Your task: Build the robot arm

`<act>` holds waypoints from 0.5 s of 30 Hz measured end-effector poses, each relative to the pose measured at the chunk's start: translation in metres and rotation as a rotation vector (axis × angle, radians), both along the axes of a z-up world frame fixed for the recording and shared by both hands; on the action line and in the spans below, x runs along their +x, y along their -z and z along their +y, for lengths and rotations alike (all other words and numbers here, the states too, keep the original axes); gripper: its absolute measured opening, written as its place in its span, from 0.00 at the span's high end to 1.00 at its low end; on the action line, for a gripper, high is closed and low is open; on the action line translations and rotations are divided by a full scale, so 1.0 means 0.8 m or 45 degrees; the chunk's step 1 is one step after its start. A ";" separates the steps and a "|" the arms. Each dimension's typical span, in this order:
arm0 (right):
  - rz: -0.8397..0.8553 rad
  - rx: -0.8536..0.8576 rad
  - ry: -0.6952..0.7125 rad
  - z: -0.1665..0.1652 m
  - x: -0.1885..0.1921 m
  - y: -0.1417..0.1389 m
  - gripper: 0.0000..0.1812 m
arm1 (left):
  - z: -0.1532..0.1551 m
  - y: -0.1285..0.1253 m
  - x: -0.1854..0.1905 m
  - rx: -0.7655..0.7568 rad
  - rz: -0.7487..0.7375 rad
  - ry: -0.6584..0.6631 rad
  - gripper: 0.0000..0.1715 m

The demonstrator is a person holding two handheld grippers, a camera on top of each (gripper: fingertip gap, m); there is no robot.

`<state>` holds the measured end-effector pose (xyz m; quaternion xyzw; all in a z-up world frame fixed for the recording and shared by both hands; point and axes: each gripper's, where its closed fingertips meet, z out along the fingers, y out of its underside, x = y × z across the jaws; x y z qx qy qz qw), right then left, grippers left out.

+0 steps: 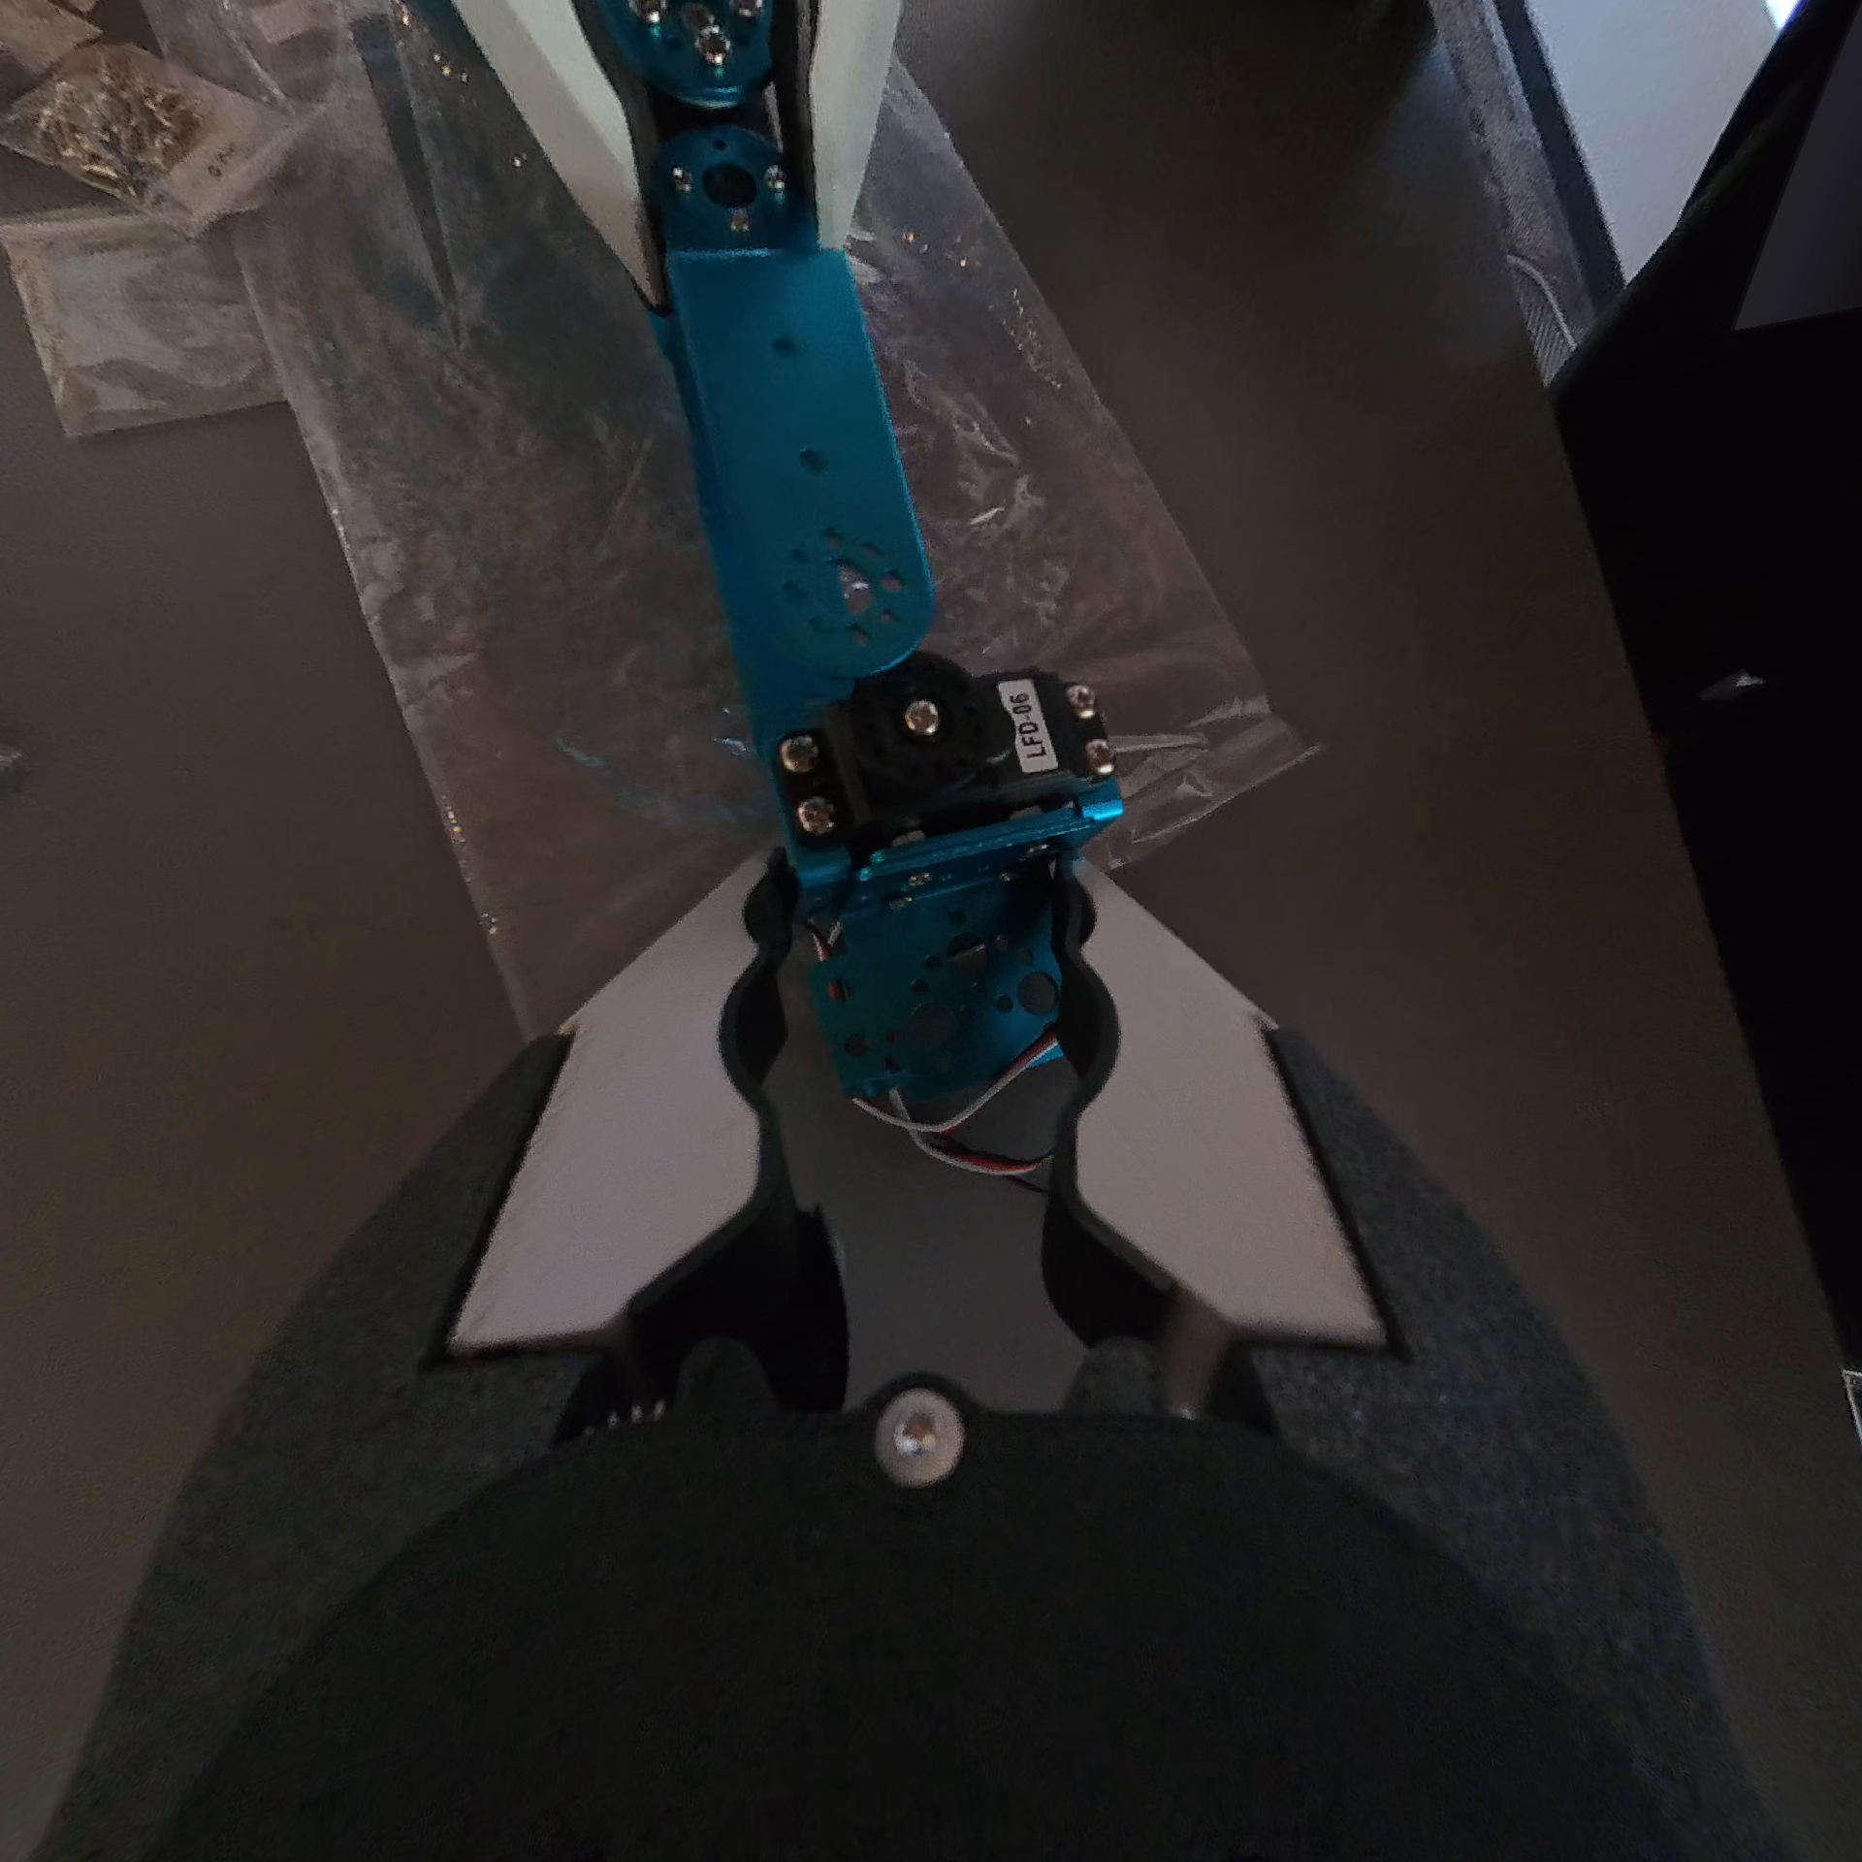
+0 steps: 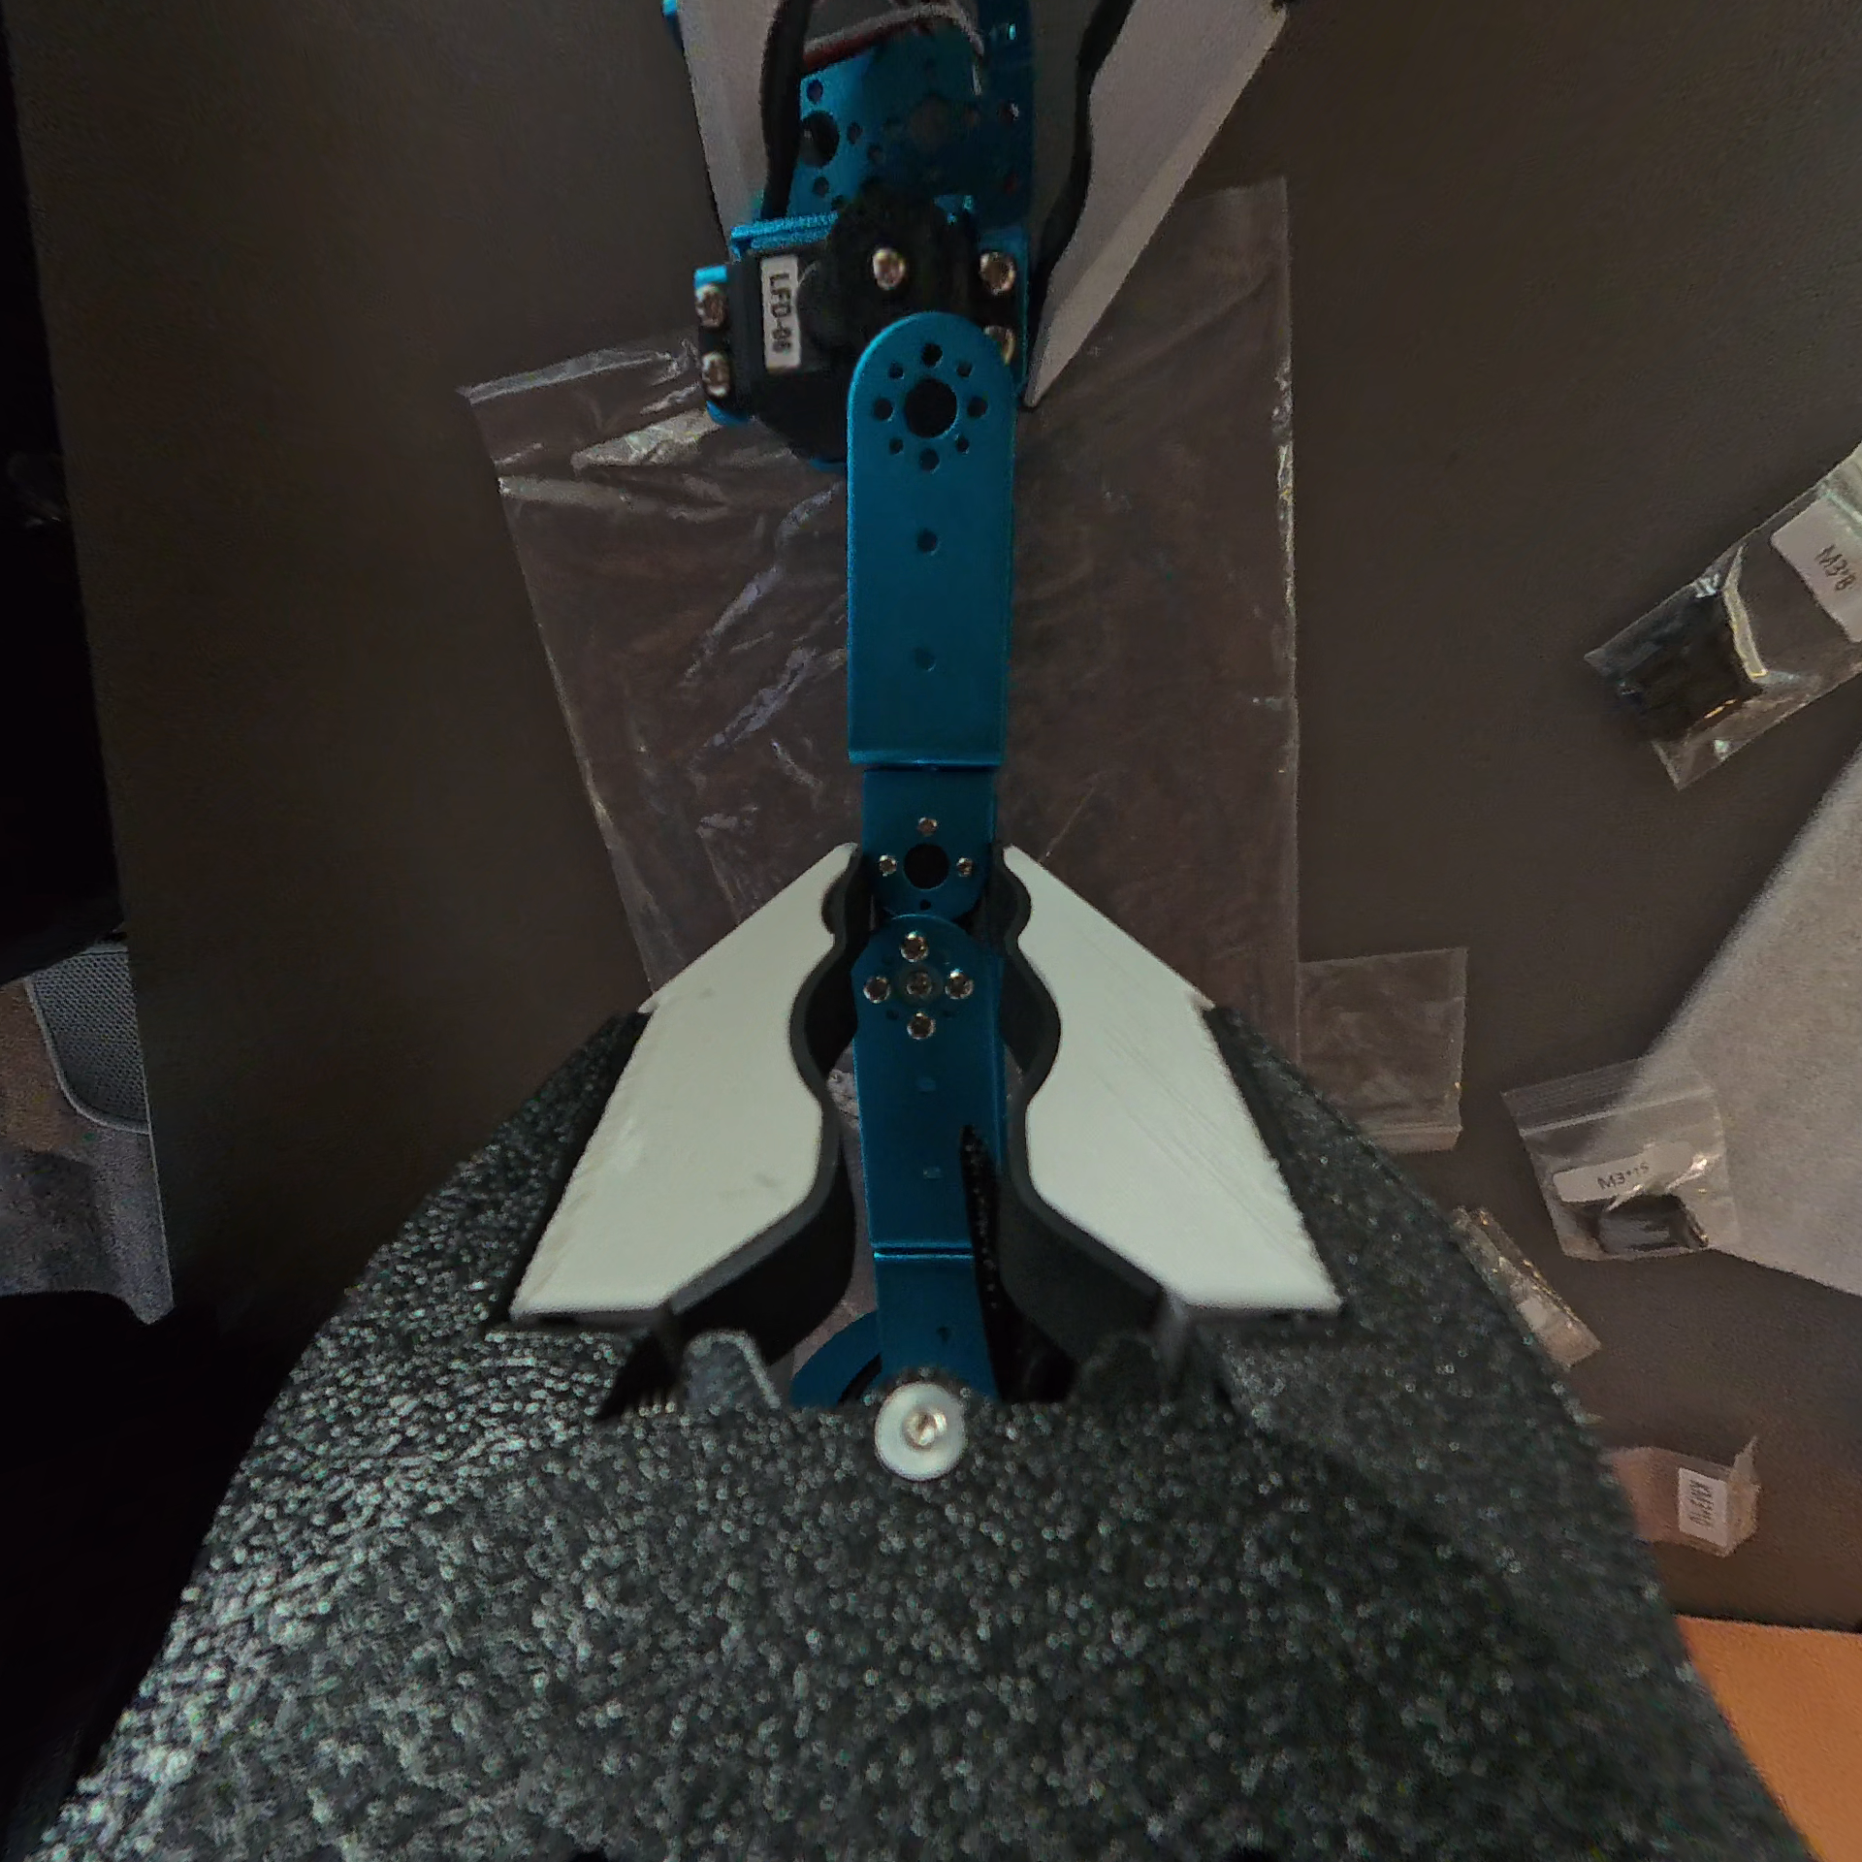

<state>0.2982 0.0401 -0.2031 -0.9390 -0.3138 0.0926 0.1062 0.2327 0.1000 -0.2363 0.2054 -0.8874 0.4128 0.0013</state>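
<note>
A dark brown desk [image 2: 302,605] is seen from two gripper-mounted cameras that face each other along one object.

In the left wrist view, small clear plastic bags of silver screws [image 1: 111,131] are seen lying at the far left of the desk. Further right, a large crumpled clear plastic bag [image 1: 524,564] is spread flat under the middle of the scene. Above it, a blue anodised metal bracket assembly with a black servo motor [image 1: 796,484] is held between both grippers. The near, perforated blue end of the assembly is pinched between the white, black-edged fingers of the left gripper [image 1: 922,992], with thin coloured wires [image 1: 967,1139] trailing out beneath it. A white label is carried on the servo. At the far end, the assembly is clamped by the right gripper [image 1: 730,121]. A black box-like object [image 1: 1733,625] is seen at the right edge.

In the right wrist view, the long blue bracket is shown running away from the camera, down the centre. Its near, narrow end is squeezed between the white fingers of the right gripper [image 2: 927,957]. The servo end is seen far off, gripped by the left gripper [image 2: 897,111]. To the right, small clear bags holding black parts [image 2: 1713,665] and white labels are scattered on the desk beside a grey felt-like sheet [image 2: 1763,1058].
</note>
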 end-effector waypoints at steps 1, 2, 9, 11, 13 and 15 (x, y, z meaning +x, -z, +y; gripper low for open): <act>0.003 -0.001 0.000 0.000 0.000 0.000 0.88 | 0.000 0.001 0.001 0.005 -0.002 -0.003 0.70; 0.002 -0.006 -0.003 0.000 -0.001 0.002 0.88 | 0.001 0.003 0.001 0.018 -0.006 -0.002 0.70; -0.007 -0.007 -0.003 0.000 0.000 0.002 0.88 | 0.003 0.002 0.003 -0.005 -0.006 -0.004 0.71; -0.010 -0.005 -0.004 -0.001 -0.001 0.001 0.88 | 0.004 0.001 0.003 -0.007 -0.012 -0.004 0.71; -0.006 -0.006 -0.004 -0.001 -0.001 0.001 0.88 | 0.003 0.000 0.002 -0.012 -0.015 0.001 0.71; -0.006 -0.004 -0.002 -0.001 -0.001 0.000 0.88 | 0.004 0.000 0.003 -0.009 -0.030 -0.001 0.71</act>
